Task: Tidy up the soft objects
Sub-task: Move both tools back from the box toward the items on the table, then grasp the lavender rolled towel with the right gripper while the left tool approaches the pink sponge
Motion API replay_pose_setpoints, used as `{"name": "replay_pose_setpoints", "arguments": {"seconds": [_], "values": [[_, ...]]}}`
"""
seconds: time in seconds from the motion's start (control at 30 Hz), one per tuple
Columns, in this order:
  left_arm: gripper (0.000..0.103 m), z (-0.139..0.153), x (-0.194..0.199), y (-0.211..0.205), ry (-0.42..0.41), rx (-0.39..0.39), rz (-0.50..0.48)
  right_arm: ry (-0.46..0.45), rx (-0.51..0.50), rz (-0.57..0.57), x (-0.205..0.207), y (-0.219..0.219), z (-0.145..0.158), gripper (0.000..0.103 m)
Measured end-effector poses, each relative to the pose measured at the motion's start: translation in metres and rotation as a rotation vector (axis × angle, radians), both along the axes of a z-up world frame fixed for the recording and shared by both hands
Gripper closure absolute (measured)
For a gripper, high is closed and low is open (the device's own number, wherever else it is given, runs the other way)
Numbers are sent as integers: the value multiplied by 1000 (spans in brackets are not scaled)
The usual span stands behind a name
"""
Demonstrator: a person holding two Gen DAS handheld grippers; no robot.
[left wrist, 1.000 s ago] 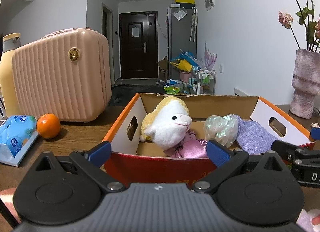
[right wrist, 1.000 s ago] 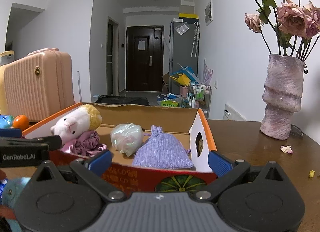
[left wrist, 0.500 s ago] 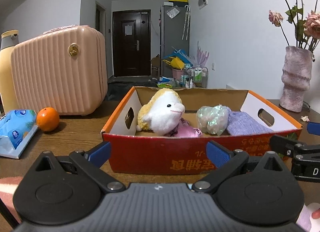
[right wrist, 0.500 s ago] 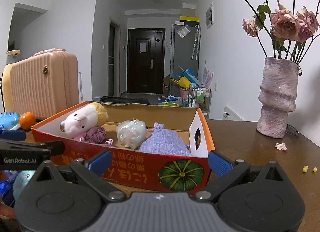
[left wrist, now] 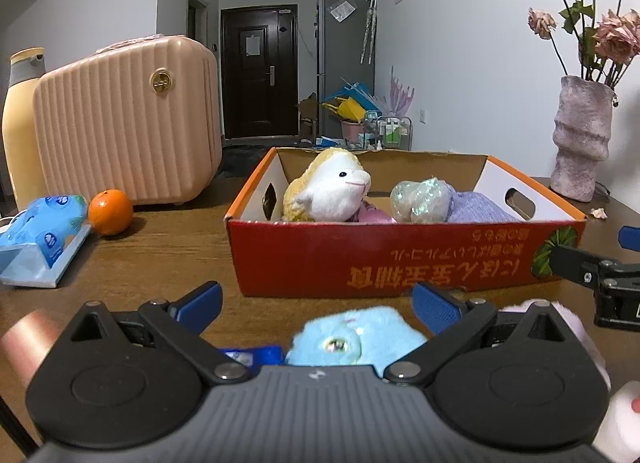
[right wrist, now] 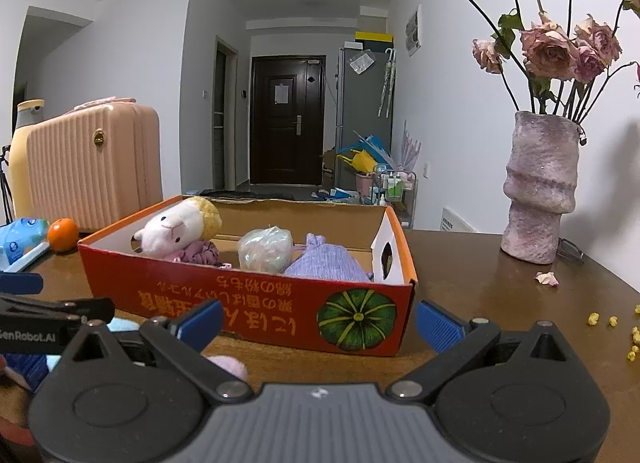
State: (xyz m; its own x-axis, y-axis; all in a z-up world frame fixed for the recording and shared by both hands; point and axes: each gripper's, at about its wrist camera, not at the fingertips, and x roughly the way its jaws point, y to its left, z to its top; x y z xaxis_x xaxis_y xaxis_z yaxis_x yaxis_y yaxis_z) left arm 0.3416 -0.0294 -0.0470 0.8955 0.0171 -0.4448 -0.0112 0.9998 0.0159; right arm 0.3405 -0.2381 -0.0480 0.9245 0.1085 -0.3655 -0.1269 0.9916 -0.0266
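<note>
Wooden table (left wrist: 160, 255) | red box (left wrist: 400, 259): sheep plush (left wrist: 336, 191), purple pouch (right wrist: 328, 263)

The left gripper (left wrist: 316, 305) hangs wide open over a fluffy blue toy (left wrist: 352, 339) on the worktop (left wrist: 168, 255). Beyond it stands a red cardboard box (left wrist: 400, 259) holding a white plush sheep (left wrist: 332, 191), an iridescent pouch (left wrist: 420, 201) and a lilac bag (left wrist: 476, 209). To the left lie an orange (left wrist: 110, 211) and a tissue pack (left wrist: 42, 235), with a pink suitcase (left wrist: 128, 123) behind. The right gripper (left wrist: 600, 267) shows at the right edge.

blue plush toy (left wrist: 352, 339) blurred, half hidden by gripper
</note>
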Motion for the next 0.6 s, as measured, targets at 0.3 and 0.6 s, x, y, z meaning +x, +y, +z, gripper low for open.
{"name": "replay_pose_setpoints", "arguments": {"seconds": [0.3,0.6], "values": [[0,0,-28,4,-3,0,-13,-9,9,1,-17,-3,0,0],[0,3,-63,4,-18,3,-40,-41,30,10,-53,-1,5,0]]}}
